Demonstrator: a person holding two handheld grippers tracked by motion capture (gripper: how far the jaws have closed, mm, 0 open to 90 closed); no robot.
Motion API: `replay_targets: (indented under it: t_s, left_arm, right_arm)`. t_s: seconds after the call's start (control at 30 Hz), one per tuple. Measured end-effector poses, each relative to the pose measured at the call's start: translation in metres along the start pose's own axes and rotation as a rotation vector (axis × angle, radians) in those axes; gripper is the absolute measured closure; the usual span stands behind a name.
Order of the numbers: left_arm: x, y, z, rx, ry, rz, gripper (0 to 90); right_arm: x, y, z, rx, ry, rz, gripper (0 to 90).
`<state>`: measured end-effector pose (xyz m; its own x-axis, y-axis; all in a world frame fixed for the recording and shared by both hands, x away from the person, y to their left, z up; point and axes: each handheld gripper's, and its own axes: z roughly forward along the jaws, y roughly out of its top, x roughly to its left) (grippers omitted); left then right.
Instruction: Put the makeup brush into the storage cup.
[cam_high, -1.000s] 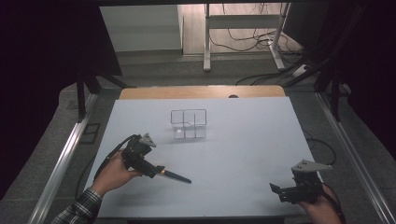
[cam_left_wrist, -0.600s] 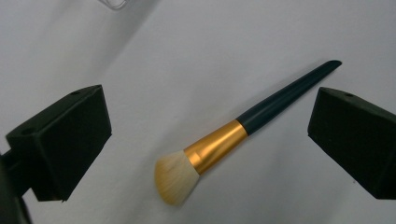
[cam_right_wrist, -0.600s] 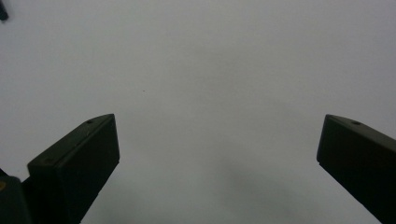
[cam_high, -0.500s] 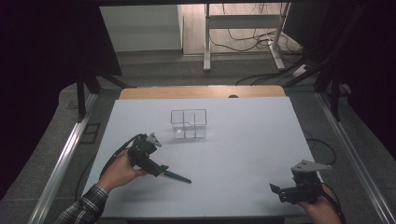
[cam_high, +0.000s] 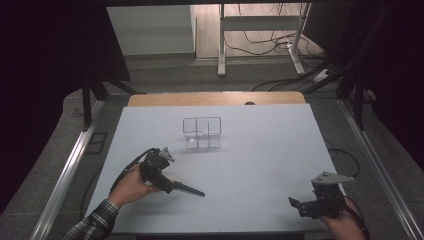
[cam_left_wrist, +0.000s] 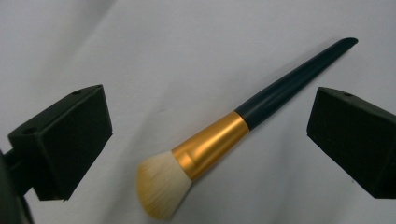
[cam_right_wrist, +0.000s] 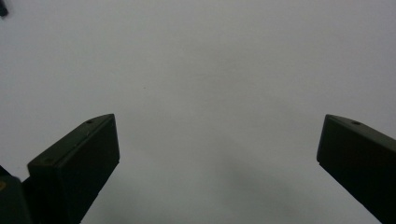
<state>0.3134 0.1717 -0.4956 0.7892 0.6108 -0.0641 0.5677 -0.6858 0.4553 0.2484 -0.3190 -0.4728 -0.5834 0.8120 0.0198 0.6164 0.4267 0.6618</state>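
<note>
Brush (cam_left_wrist: 210, 147) lies flat between my left gripper's (cam_left_wrist: 205, 135) spread jaws; closing on the tapered handle could squirt it sideways. Right gripper (cam_high: 306, 206) idles, unclenched.

A lab-like recording space is suggested. A white-covered table (cam_high: 260, 150) is framed by metal rails (cam_high: 65, 175) and enclosed at both sides by black curtains (cam_high: 45, 75). Loose cables (cam_high: 270, 42) are seen on the floor behind, beside the metal legs of a stand (cam_high: 260, 30).
</note>
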Motion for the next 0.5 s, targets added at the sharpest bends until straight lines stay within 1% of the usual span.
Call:
replay_targets:
  t_s: [0.17,0.2,0.3,0.37,0.5]
  left_arm:
    - [-0.001,-0.001,0.006,0.009,-0.013,0.001,0.3]
    - [-0.001,-0.001,0.007,0.012,-0.012,0.010,0.3]
    - [-0.002,-0.002,0.010,0.019,-0.021,0.011,0.2]
    - [-0.002,-0.003,0.013,0.026,-0.030,0.019,0.2]
    - [-0.003,-0.005,0.016,0.041,-0.031,0.029,0.8]
  right_arm:
    - [0.000,0.000,0.000,0.002,-0.001,-0.002,0.0]
    - [0.000,0.000,0.000,0.003,0.000,-0.002,0.0]
    - [0.000,0.000,0.001,0.004,0.002,-0.002,0.0]
    - [0.000,0.000,0.001,0.006,0.003,-0.002,0.0]
    - [0.001,0.000,0.001,0.010,0.006,-0.007,0.0]
